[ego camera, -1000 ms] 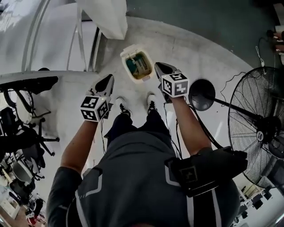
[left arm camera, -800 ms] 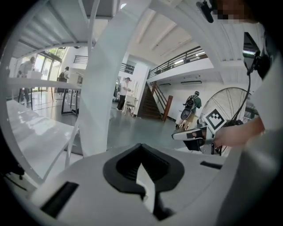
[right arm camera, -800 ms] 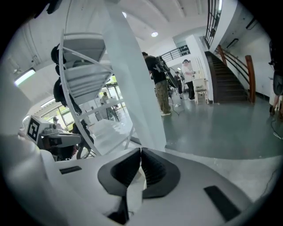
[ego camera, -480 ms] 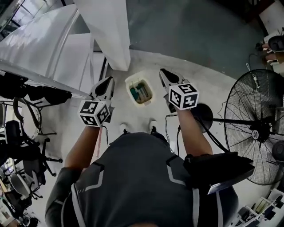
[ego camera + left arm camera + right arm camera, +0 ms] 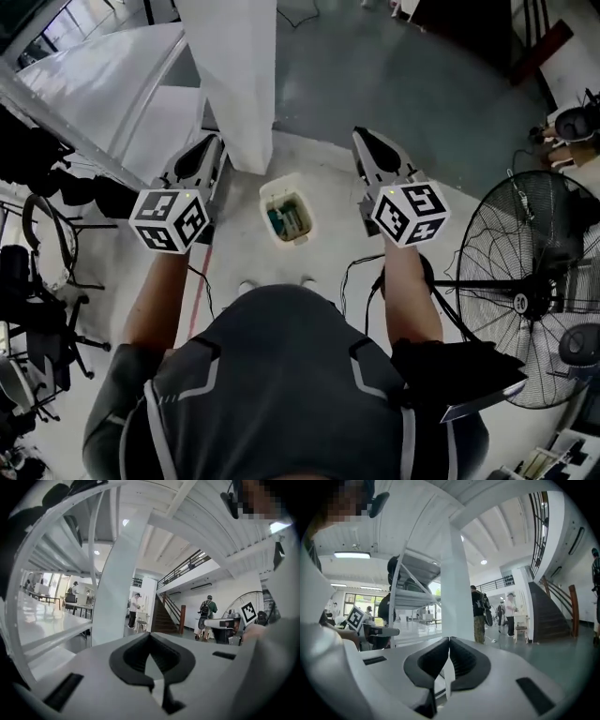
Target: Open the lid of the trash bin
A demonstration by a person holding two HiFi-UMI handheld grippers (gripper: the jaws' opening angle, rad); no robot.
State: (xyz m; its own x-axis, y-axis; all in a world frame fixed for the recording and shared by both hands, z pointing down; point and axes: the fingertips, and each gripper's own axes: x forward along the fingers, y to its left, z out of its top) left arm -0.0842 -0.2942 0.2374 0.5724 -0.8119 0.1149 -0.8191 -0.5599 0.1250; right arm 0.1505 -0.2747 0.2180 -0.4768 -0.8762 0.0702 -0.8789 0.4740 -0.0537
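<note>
White left gripper (image 5: 150, 635), right gripper (image 5: 449, 639): fingers (image 5: 465, 660) together, empty.

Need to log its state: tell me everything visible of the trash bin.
The trash bin is small, cream-coloured, plastic-looking, with rounded corners. Seen from above, it stands upright on the pale floor near a white pillar. Its top is open, showing teal and pale rubbish inside. Nothing else touches it; its lid can't be made out.

Cream trash bin (image 5: 287, 215), teal inside; left tongs (image 5: 212, 141) and right tongs (image 5: 360, 134) white with black-and-white square-marked cubes (image 5: 171, 219); floor (image 5: 403, 84) grey-green; fan (image 5: 542, 286) black
</note>
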